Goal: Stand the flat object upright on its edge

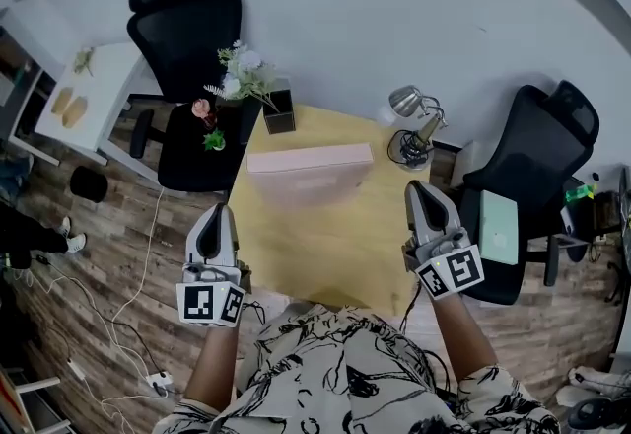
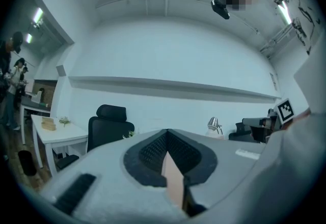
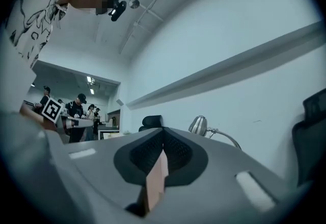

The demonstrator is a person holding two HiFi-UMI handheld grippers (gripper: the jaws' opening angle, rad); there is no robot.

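**A:** Pink, the flat object sits at the far middle of the yellow table. It seems to be on its edge already, though I cannot be sure. The left gripper and right gripper hover at the near corners, well apart from it, jaws pressed together on nothing.

**B:** What might go wrong?

**A:** Its base looks narrow, so a nudge could topple it. A flower vase and a desk lamp flank it closely, crowding any reach behind.

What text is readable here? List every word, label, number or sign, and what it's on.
No readable words or numbers.
Left marker: black-and-white square code, no letters.
Right marker: the same.
Box: plain on the faces shown.
Green item by the right chair: too small to read.
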